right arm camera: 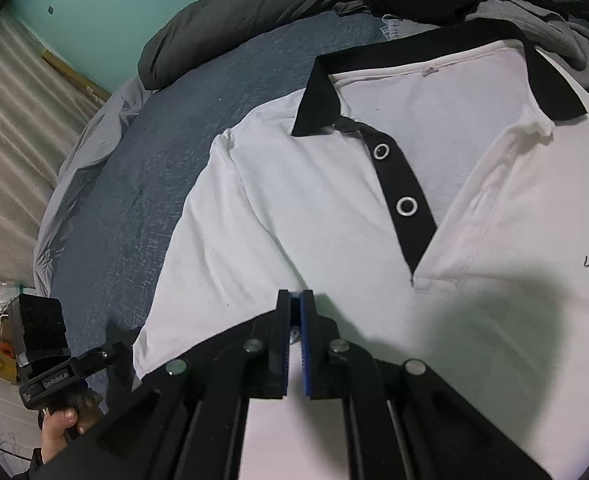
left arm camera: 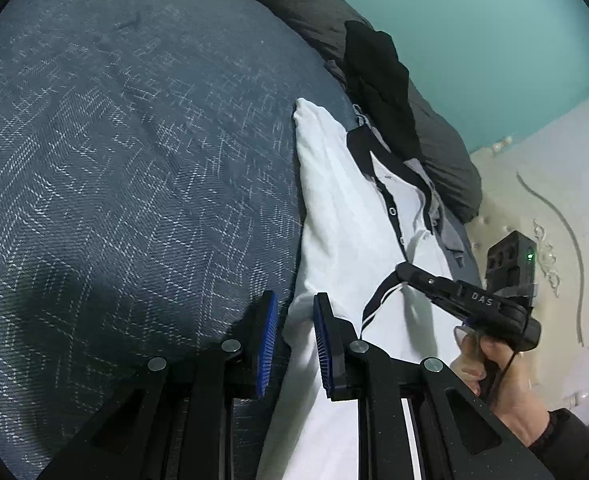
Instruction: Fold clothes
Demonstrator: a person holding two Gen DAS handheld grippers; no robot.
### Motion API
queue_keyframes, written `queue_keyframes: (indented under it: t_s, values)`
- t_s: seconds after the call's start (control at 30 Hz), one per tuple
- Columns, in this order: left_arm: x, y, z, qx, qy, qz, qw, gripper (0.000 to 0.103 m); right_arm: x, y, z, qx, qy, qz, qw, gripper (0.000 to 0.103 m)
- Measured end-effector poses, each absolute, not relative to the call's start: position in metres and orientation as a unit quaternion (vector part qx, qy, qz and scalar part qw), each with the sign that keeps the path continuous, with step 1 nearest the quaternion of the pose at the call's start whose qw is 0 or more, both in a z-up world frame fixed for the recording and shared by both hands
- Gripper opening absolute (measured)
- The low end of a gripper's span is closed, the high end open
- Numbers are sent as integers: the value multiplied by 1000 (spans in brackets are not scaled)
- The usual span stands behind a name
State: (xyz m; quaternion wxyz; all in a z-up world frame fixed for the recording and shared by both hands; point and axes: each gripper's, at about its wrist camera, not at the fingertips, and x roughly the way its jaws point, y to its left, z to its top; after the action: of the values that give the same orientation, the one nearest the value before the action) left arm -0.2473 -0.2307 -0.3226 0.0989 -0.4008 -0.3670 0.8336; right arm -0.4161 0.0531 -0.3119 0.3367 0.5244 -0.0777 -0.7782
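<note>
I have the white polo shirt [right arm camera: 334, 216] lying front up on the bed [left arm camera: 134, 160], collar [right arm camera: 446, 60] at the far end and hem toward me, so its long axis runs near to far. The placket [right arm camera: 398, 184] with two buttons points back toward me. My right tongs [right arm camera: 295, 300] are pinched together on a fold of the shirt's chest. My left tongs [left arm camera: 295, 312] stand narrowly apart around the shirt's left edge; I cannot tell if they grip it. The bedspread is blue-grey weave, a dark duvet [left arm camera: 434, 140] bunched at the far side against a teal wall [left arm camera: 494, 40].
</note>
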Motion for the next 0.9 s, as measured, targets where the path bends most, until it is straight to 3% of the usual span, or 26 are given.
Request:
queue_keyframes:
  t_s: [0.1,0.5,0.7,0.8,0.9]
  values:
    - [-247,-230,-320,-398,-364,835,108,7,-417,57,-308,520,-83,-782,334,4]
    - [-248,-224,-320,-412,-349,835,111,7,-430,47,-307,532,-66,-776,333,4]
    - [-249,-228,-319,-403,-373,827,120,10,-429,50,-313,538,-71,-773,329,4]
    - [-252,-228,-322,-404,-385,819,136,25,-429,48,-313,537,-68,-773,330,4]
    - [-255,-222,-325,-410,-377,819,136,23,-429,47,-314,539,-67,-773,329,4]
